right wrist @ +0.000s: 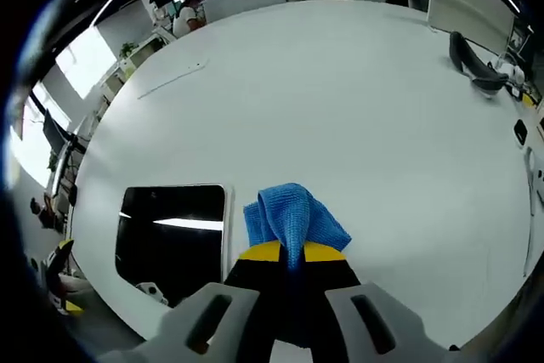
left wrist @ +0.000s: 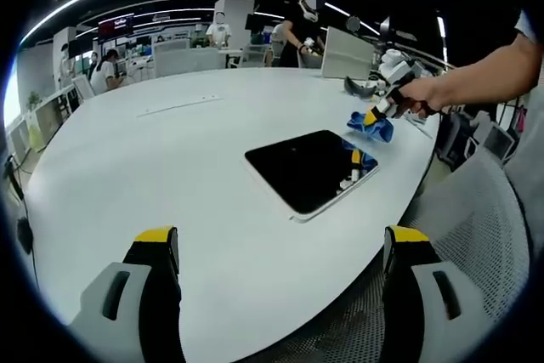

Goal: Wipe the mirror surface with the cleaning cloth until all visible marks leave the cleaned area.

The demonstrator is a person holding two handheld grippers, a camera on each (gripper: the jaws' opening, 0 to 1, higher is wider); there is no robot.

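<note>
A rectangular mirror (left wrist: 311,169) is lying flat on a white counter (left wrist: 170,159). The right hand-held gripper (right wrist: 292,252) is pinching a blue cleaning cloth (right wrist: 293,217), hovering just beside the mirror. The left hand-held gripper (left wrist: 280,244) is waiting, jaws spread. Wiping seems about to begin; next, the cloth needs lowering onto the glass.

We see the mirror (left wrist: 311,169) lying flat on the white table (left wrist: 170,159), a dark rectangular plate with a thin pale frame, near the table's edge. The cleaning cloth (right wrist: 293,217) is blue and bunched, held just beside the mirror, past its frame; we cannot tell any marks on the glass.
</note>
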